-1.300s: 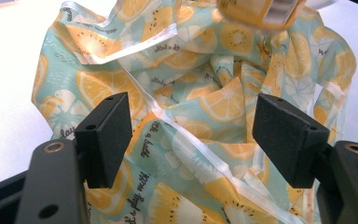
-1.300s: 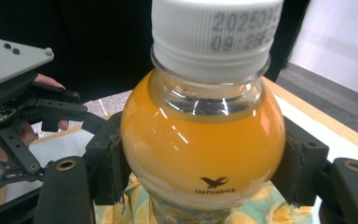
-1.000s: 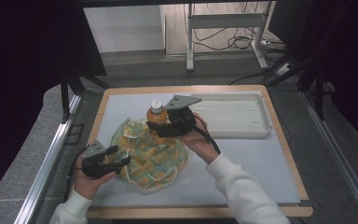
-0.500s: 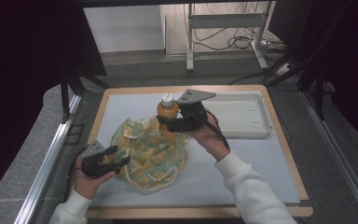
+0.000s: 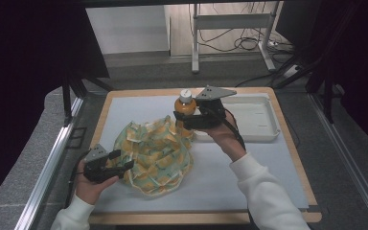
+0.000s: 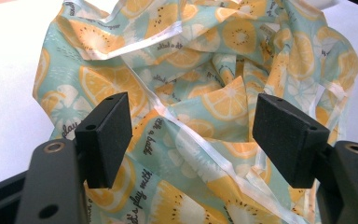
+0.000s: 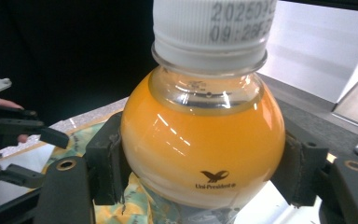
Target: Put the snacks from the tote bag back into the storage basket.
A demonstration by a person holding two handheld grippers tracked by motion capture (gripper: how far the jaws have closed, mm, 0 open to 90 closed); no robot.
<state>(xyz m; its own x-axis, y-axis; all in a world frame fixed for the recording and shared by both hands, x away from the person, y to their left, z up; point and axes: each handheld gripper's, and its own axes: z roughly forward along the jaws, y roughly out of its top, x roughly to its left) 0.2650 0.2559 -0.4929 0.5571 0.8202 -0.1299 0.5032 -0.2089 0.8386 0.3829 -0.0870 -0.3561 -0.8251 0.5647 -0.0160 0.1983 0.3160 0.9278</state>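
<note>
Wooden-edged table at centre of the high view, topped by a white sheet; on the sheet, a crumpled cloth bag printed with orange slices lies left of centre; a shallow white tray rests at upper right, its long side parallel to the far edge.

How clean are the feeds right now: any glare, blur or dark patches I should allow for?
High view: the white mat is evenly lit, surroundings nearly black. Right gripper view: the juice bottle is sharp with streaks of glare on its shoulder; the background is soft, the upper left dark. Left gripper view: the citrus-print bag is bright and readable, the pads slightly soft up close.
</note>
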